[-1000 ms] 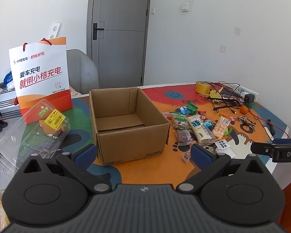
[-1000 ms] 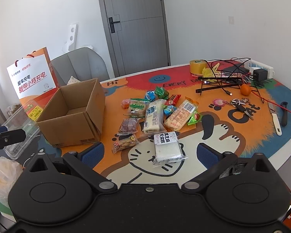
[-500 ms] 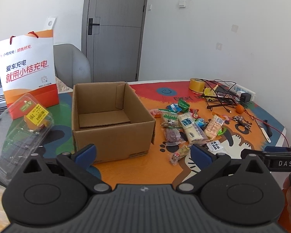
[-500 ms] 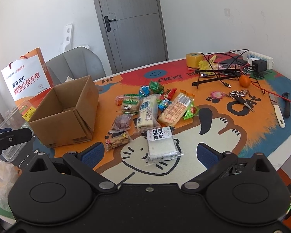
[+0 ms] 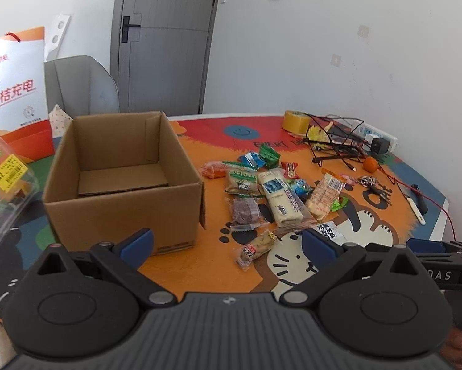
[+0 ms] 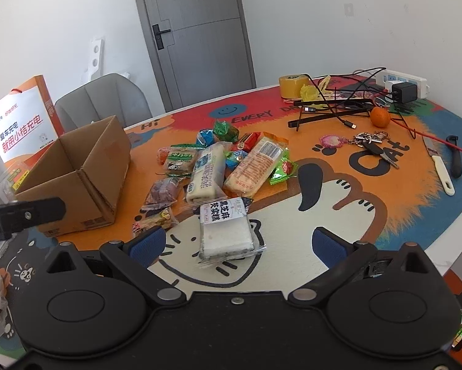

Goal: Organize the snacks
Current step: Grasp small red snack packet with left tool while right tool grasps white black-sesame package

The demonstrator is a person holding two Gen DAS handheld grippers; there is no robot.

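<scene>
Both claws are spread wide and hold nothing: the right claw (image 6: 236,242) hangs low over the near edge of the counter (image 6: 339,225), and the left claw (image 5: 228,242) hovers in front of the cardboard box (image 5: 123,185). Nearest the right claw, just beyond its blue fingertips (image 6: 147,243), lies a white cake packet (image 6: 226,231) with black lettering. A small tan snack (image 6: 154,220) lies just beside it to the left, and a dark purple packet (image 6: 163,192) a little further back. Behind these comes the main heap: a long white bar (image 6: 206,172), an orange-striped cracker pack (image 6: 255,166), a green-labelled packet (image 6: 181,158) and a scatter of small wrapped sweets (image 6: 218,132), some touching or overlapping. The box stands open to the left of the heap, apart from it, and its floor looks bare in the left wrist view.

Judged from that, the sorting has not really begun: every snack in sight lies on the counter and none in the box. All of the heap is left to move, and the white cake packet looks the easiest first pick.

Farther off sit a roll of tape (image 6: 292,84), tangled cables (image 6: 339,104), an orange fruit (image 6: 380,116) and keys (image 6: 369,143), none of them snacks to pack.
</scene>
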